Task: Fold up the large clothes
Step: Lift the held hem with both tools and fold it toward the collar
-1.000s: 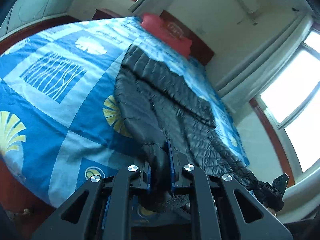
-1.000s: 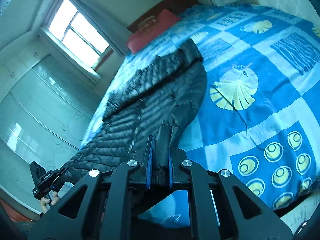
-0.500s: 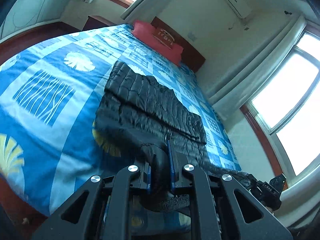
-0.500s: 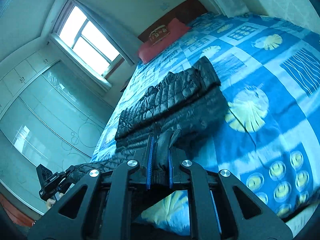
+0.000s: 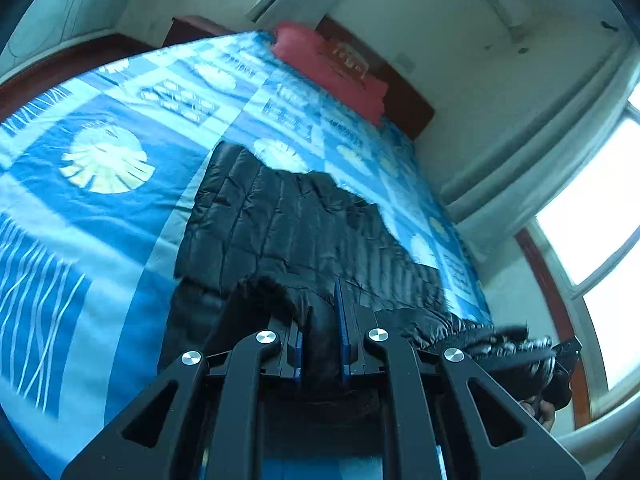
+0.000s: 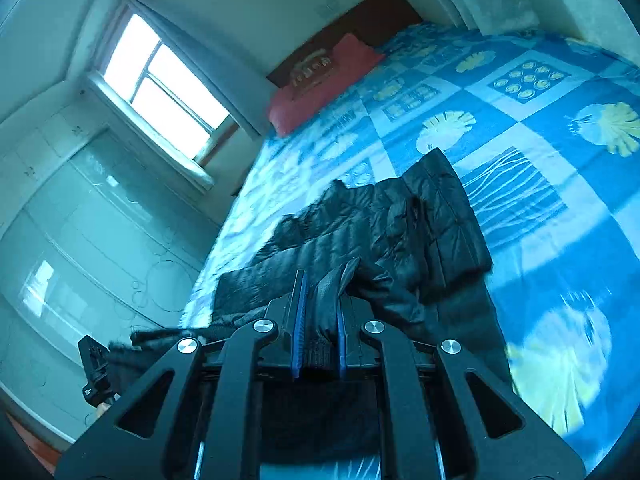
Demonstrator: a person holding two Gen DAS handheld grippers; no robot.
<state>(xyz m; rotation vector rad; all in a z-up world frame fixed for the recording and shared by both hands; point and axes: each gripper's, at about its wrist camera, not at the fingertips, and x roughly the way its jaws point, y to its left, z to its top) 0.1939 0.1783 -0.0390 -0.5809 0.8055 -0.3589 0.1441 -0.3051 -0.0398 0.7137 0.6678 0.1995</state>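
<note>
The left gripper (image 5: 320, 332) was clamped on a fold of the black quilted jacket (image 5: 288, 224), and the right gripper (image 6: 320, 320) pinched another bunched edge of the jacket (image 6: 384, 232). The garment lay spread ahead of both tools on the blue patterned bedspread (image 5: 100, 216), its near hem lifted between them. A red pillow (image 6: 320, 80) sat far beyond.

A blue patterned bed (image 5: 120, 216) with red pillow (image 6: 320, 80) sits beside a bright window (image 6: 160, 84).
</note>
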